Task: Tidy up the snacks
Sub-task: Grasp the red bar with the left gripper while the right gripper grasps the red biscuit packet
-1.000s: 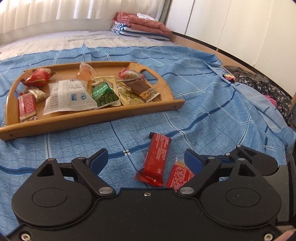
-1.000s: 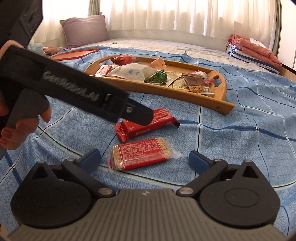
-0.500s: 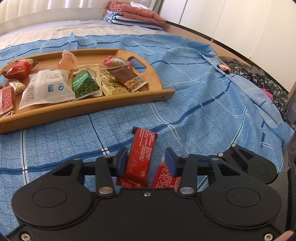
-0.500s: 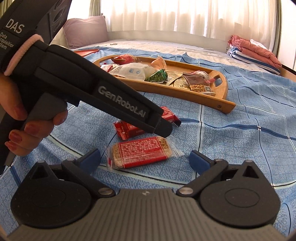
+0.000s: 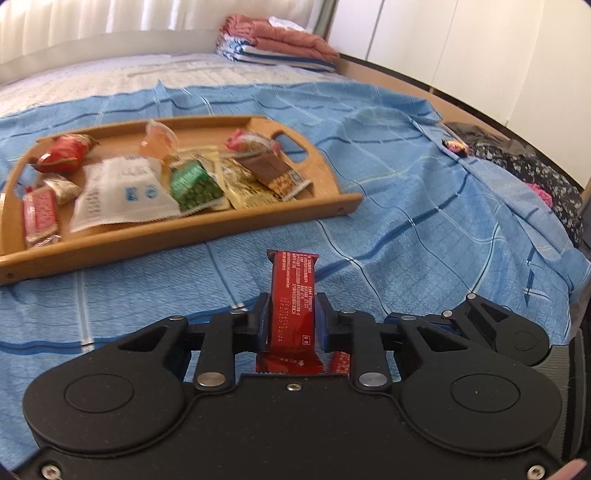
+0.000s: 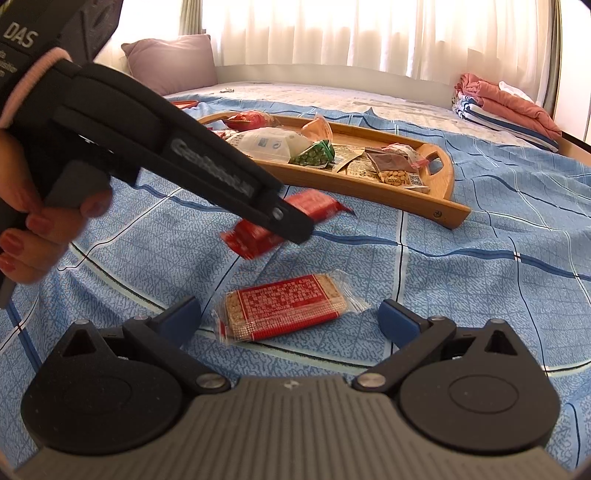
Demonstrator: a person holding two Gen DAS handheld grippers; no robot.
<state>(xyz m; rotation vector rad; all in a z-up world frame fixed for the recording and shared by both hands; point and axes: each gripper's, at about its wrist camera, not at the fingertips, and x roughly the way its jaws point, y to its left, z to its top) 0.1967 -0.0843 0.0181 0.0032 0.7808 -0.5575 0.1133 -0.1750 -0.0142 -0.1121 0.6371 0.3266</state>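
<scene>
Red snack bar [image 5: 291,310] is clamped across its width in the left tool [image 5: 291,321], fingers closed onto both long edges, bar pointing forward toward the wooden tray [image 5: 177,236]; in the right wrist view it looks lifted just clear of the bed. Cracker pack [image 6: 284,310] lies flat on the blue checked bedspread [image 6: 461,280], between the wide-apart fingers of the right tool [image 6: 288,317], untouched.

Risks, as I judge them: the wrapper is slick and the hold is only on the edges, so the bar could slide or twist out on the way to the tray. The tray is already crowded (green pea pack [image 5: 194,184], big white pouch [image 5: 122,192], brown nut pack [image 5: 275,173] overlapping), so a drop could land on top of others or bounce off the low rim. The soft bedding lets the tray tip if it is pushed. The two tools are close together and could knock each other.

Surface is a bed, no desk. Folded blankets [image 5: 277,46] at the far edge, a purple pillow [image 6: 173,61], sheer curtains [image 6: 369,33] backlit, white cabinet doors [image 5: 461,62] on one side.
</scene>
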